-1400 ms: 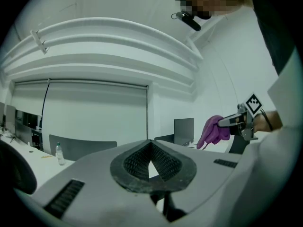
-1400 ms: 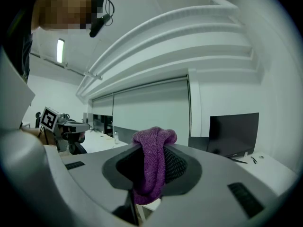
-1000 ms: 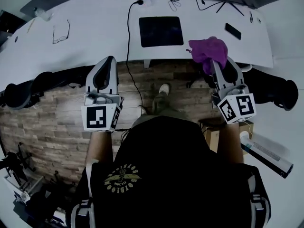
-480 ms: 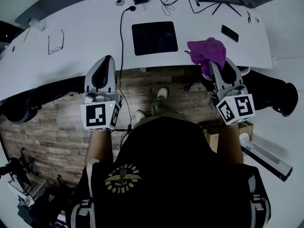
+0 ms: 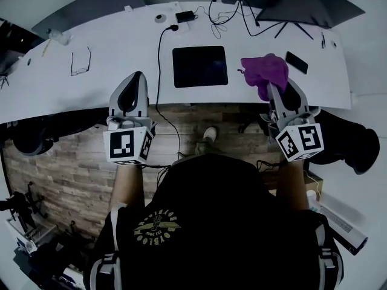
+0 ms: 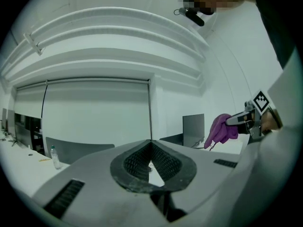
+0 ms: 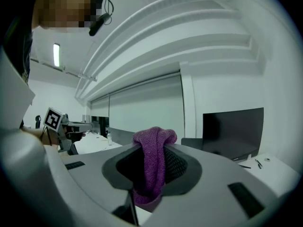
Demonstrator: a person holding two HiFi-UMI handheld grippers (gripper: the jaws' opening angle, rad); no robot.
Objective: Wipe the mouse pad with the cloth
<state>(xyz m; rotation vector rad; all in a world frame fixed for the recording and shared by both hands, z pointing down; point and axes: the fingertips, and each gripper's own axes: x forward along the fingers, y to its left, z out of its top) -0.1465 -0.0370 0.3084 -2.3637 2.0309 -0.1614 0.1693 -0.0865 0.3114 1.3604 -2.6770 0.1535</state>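
Observation:
The black mouse pad (image 5: 200,66) lies flat on the white desk (image 5: 91,86), near its front edge. My right gripper (image 5: 269,88) is shut on a purple cloth (image 5: 265,70), which bunches above the desk just right of the pad. In the right gripper view the cloth (image 7: 154,162) hangs pinched between the jaws of that gripper (image 7: 152,148). My left gripper (image 5: 136,77) hovers at the desk's front edge, left of the pad, shut and empty. The left gripper view shows its tips (image 6: 151,144) pressed together, with the cloth (image 6: 220,129) off to the right.
A black cable (image 5: 161,59) runs down the desk just left of the pad. Glasses (image 5: 80,62) lie far left, a dark phone (image 5: 296,62) right of the cloth. A charger (image 5: 186,15), tangled wires and a dark monitor (image 5: 308,6) sit at the back. Wooden floor lies below.
The desk sits lower and nearer in the view, and both grippers have come forward to its front edge. The purple cloth stays in the right gripper.

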